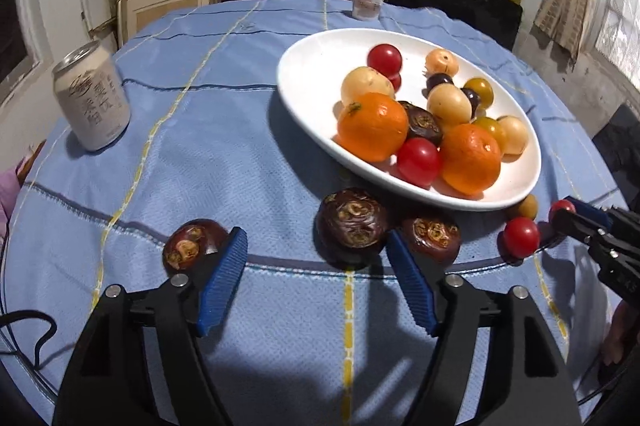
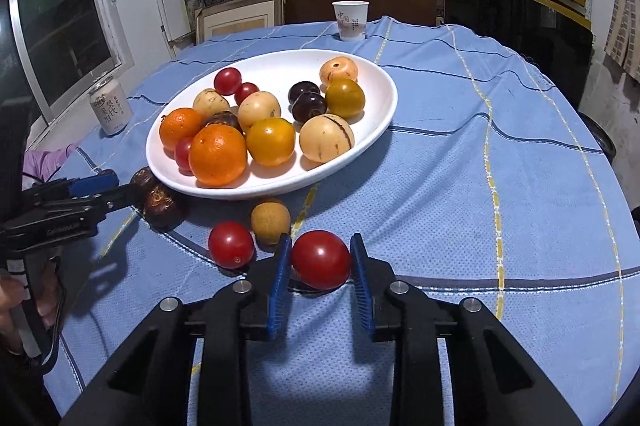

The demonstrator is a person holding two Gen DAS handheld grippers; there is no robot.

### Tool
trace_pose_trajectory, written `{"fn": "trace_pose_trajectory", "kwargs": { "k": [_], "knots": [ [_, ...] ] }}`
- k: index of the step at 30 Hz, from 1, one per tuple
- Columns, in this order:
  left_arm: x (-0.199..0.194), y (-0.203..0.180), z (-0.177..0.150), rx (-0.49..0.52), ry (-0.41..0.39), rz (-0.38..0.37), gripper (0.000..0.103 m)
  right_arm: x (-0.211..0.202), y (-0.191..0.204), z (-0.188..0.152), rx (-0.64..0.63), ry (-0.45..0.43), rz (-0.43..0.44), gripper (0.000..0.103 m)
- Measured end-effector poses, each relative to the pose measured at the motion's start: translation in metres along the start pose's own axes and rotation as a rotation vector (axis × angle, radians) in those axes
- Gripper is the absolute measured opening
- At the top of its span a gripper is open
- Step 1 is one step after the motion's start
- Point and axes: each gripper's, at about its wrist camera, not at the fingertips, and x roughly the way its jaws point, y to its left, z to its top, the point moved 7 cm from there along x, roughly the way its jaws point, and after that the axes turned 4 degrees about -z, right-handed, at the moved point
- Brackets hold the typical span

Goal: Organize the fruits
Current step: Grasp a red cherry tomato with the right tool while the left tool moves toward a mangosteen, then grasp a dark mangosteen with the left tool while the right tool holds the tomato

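Left of the left gripper (image 1: 316, 246) a dark water chestnut (image 1: 191, 243) touches the outside of its left finger; the jaws stand apart with nothing between the pads, and ahead of the right fingertip 2 more dark chestnuts (image 1: 353, 225) lie beside the white plate (image 1: 316, 74) heaped with fruit. Further right, the right gripper (image 2: 321, 262) is closed on a red tomato (image 2: 321, 259), both blue pads pressing its sides. Just left of that gripper's fingers lie another tomato (image 2: 231, 244) and a small tan fruit (image 2: 270, 218), on the blue cloth (image 2: 480, 186).
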Motion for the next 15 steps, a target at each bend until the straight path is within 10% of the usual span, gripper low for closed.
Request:
{"fn": "trace_pose_trajectory", "kwargs": {
  "k": [7,11,15],
  "knots": [
    [0.007,0.007,0.005,0.005,0.007,0.042,0.071,0.0,-0.001,0.0,0.009,-0.002,0.005,0.03],
    [0.008,0.004,0.001,0.017,0.019,0.007,0.052,-0.001,0.0,0.0,0.008,-0.008,0.007,0.03],
    [0.01,-0.003,-0.001,0.05,0.03,-0.015,0.061,-0.002,0.001,0.001,0.002,-0.015,0.006,0.03]
  ]
}}
